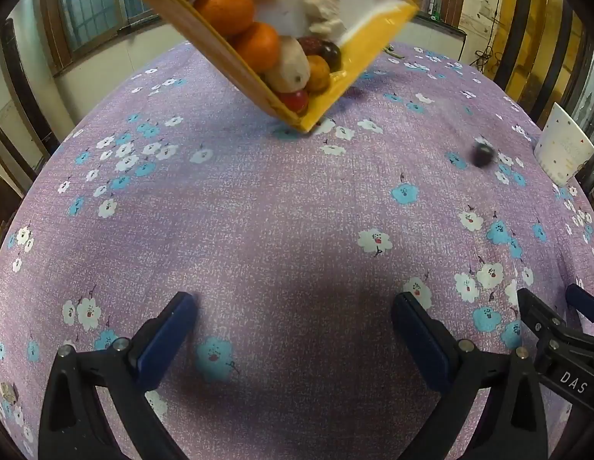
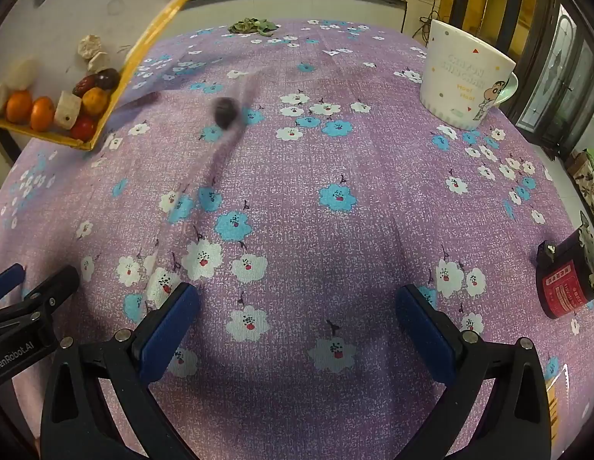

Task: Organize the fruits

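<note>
Two pairs of tongs hang low over the worktop (image 1: 258, 230), both spread wide, neither holding anything. Left tongs (image 1: 293, 329) and right tongs (image 2: 297, 322) sit side by side; each shows at the edge of the other's view.

Tray (image 1: 335, 80): yellow-rimmed, tipped steeply, one corner touching the purple flowered cloth at about 12 o'clock from the left tongs, 10 o'clock from the right. What tilts it is out of view. Fruit is piled into the low corner: two oranges (image 1: 226, 9), a pale cut chunk (image 1: 289, 71), a small orange fruit (image 1: 319, 73), a red one (image 1: 295, 100) lowest, dark dates (image 1: 323, 50) behind. Pale lumps further up the tray, kind unclear.

One dark round fruit (image 2: 224, 112) is loose on the cloth, blurred, with a faint streak trailing from it, so probably rolling. It lies at 11 o'clock from the right tongs, 2 o'clock from the left, between tray and mug (image 2: 465, 76). Mug stands upright at 1 o'clock from the right tongs. Red-labelled dark box (image 2: 565, 283) at the right edge, 3 o'clock.

Judgement: nothing sorted so far; the pile looks set to spill. Best to let the fruit settle before reaching. Take the loose dark one with the right tongs, from above, pads either side of its middle, closing gently since round fruit squirts out. Keep the left tongs clear of the tray corner.
</note>
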Motion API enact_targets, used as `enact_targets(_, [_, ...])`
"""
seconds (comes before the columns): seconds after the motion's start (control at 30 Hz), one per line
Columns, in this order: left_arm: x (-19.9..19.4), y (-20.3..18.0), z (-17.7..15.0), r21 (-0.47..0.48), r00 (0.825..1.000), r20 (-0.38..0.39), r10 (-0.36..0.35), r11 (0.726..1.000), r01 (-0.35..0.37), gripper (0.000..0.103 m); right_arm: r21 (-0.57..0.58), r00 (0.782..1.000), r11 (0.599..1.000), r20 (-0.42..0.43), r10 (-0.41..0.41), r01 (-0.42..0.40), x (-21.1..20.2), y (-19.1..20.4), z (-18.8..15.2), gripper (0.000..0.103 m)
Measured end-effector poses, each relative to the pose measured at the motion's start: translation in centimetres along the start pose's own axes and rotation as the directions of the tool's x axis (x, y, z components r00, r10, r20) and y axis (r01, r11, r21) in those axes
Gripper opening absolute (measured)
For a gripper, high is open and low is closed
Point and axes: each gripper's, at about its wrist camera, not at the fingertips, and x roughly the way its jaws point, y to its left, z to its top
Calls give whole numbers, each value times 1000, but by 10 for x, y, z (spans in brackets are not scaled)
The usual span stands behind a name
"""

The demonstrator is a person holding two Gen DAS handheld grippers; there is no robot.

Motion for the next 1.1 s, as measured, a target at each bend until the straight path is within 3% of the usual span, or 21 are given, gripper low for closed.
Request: enact_targets(1.1, [3,0,1,0,1000,-1,0,1000,0,103,0,1000,1000,0,0,0,1,1,-1,103])
